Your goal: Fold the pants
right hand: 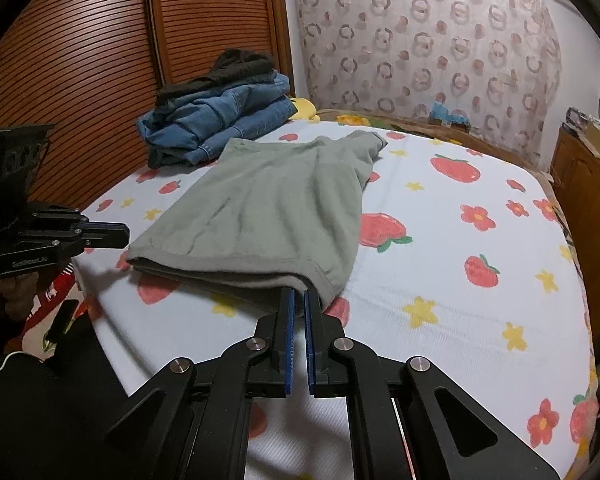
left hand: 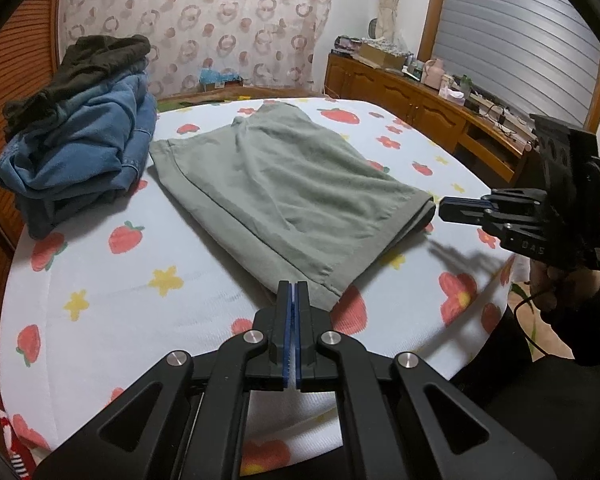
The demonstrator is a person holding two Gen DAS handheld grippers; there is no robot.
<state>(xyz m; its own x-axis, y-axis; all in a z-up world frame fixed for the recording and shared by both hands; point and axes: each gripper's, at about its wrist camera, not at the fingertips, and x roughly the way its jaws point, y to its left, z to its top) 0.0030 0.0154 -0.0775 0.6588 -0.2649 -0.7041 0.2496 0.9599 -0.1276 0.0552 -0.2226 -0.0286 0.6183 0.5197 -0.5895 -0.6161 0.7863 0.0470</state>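
Grey-green pants [left hand: 284, 184] lie folded flat on the strawberry-print bed sheet [left hand: 140, 304]; they also show in the right wrist view [right hand: 268, 208]. My left gripper [left hand: 293, 286] is shut at the near hem corner of the pants; I cannot see cloth between the pads. It shows from the side in the right wrist view [right hand: 126, 235], just left of the hem corner. My right gripper [right hand: 299, 294] has a narrow gap between its pads, at the other hem corner, touching the cloth edge. It shows in the left wrist view [left hand: 440, 210], tips just off the hem.
A pile of folded blue jeans with a dark garment on top [left hand: 80, 136] sits at the bed's far left beside the pants [right hand: 220, 116]. A slatted wooden door [right hand: 80, 72] stands behind. A wooden cabinet with clutter [left hand: 420, 92] runs along the right.
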